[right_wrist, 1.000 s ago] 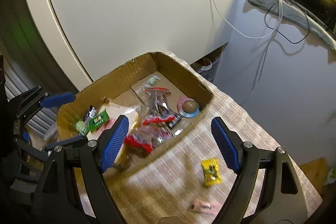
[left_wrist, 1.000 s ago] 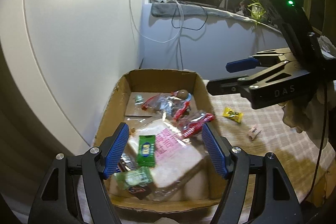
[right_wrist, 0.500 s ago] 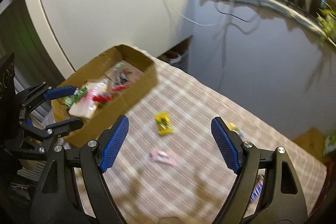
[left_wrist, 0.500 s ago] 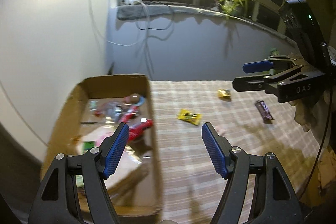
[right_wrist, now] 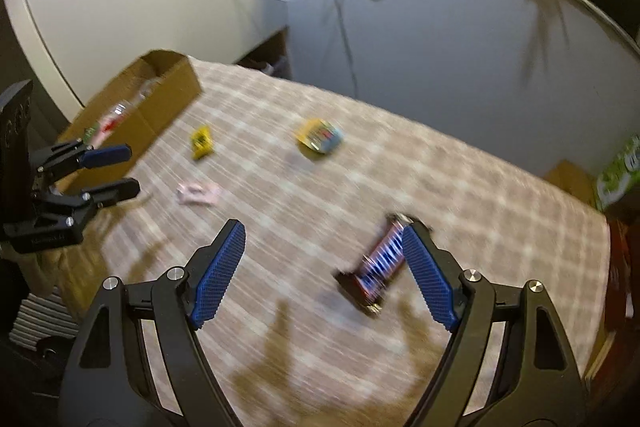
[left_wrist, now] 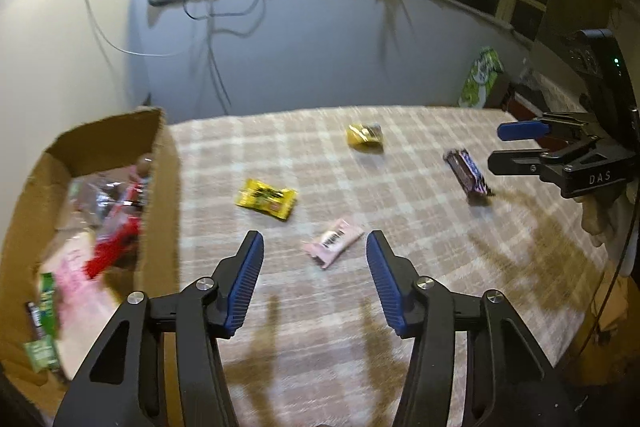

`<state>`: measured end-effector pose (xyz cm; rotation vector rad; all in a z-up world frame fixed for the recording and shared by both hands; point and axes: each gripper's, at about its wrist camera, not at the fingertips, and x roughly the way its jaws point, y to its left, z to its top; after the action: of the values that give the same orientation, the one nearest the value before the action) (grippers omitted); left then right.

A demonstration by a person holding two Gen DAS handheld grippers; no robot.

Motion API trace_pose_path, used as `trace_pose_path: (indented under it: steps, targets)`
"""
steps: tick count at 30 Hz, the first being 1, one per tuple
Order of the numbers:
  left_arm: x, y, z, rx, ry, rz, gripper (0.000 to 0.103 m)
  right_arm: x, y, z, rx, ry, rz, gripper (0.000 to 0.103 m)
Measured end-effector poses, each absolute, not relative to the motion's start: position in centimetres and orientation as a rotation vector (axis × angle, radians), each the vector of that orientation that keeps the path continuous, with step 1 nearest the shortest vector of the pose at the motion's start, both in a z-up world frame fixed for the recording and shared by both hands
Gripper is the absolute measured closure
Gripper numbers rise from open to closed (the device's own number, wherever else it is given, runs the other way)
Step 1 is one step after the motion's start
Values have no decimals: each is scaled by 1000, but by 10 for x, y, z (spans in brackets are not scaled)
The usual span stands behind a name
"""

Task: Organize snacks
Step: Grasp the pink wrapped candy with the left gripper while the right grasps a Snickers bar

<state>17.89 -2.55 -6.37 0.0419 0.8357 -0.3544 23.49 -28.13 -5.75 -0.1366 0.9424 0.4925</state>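
the cardboard box of snacks sat at the left edge of the checked surface. the left tool was closing, empty, over the pink wrapper; the right tool hung released beside the dark bar.

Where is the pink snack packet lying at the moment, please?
In the left wrist view, the pink packet lies on the checked tablecloth just ahead of the left gripper, right of the yellow packet.

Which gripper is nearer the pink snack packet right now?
Left. The left gripper, jaws closing, hovers just short of the pink packet; the right gripper is off by the dark bar.
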Motion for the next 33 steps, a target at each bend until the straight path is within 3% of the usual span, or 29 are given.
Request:
trace_pose_path:
  steps: [7, 22, 27, 33]
  targets:
    - [196, -44, -83, 102, 897, -378, 54, 249, -306, -95, -19, 1038, 464, 25]
    - [219, -62, -107, 195, 937, -401, 55, 267, -294, -114, -23, 1067, 441, 38]
    - [216, -63, -107, 202, 927, -416, 78, 270, -282, -116, -84, 1064, 404, 51]
    - [213, -66, -108, 194, 918, -414, 85, 271, -278, -116, -116, 1060, 385, 73]
